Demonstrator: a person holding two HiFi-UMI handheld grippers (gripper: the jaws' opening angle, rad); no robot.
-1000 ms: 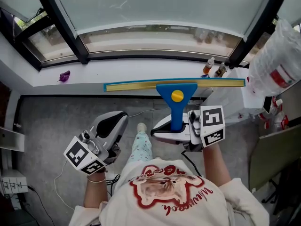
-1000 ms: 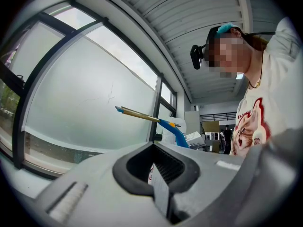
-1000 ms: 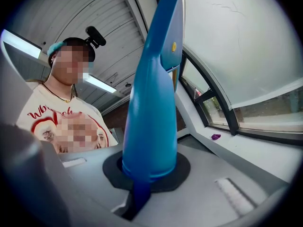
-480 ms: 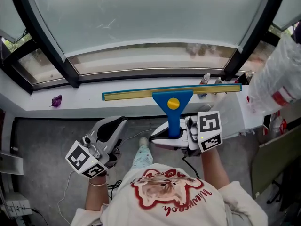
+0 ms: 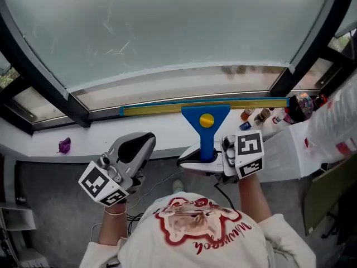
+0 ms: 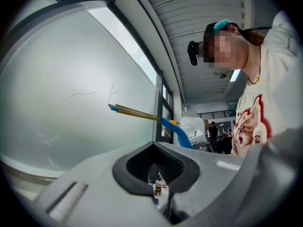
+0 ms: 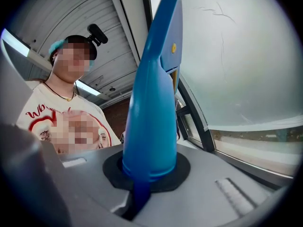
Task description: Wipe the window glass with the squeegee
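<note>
The squeegee has a blue handle (image 5: 207, 132) and a long yellow blade (image 5: 162, 108) with blue trim. In the head view the blade lies level along the foot of the frosted window glass (image 5: 178, 32), just above the white sill (image 5: 106, 134). My right gripper (image 5: 207, 158) is shut on the handle's lower end; the right gripper view has the handle (image 7: 154, 98) rising out of the closed jaws (image 7: 149, 176). My left gripper (image 5: 140, 144) hovers left of the handle, jaws together and empty. From the left gripper view (image 6: 158, 171) the blade (image 6: 135, 112) shows against the glass.
Dark window frame bars (image 5: 47, 91) run at both sides of the pane. Small bottles (image 5: 254, 116) and a plastic-wrapped bundle (image 5: 334, 124) crowd the sill's right end. A purple scrap (image 5: 64, 145) lies on the sill at left. Cables trail on the floor below.
Both grippers and the squeegee have moved forward toward the window. The blade has gone from over the sill's front edge to the foot of the glass pane.
</note>
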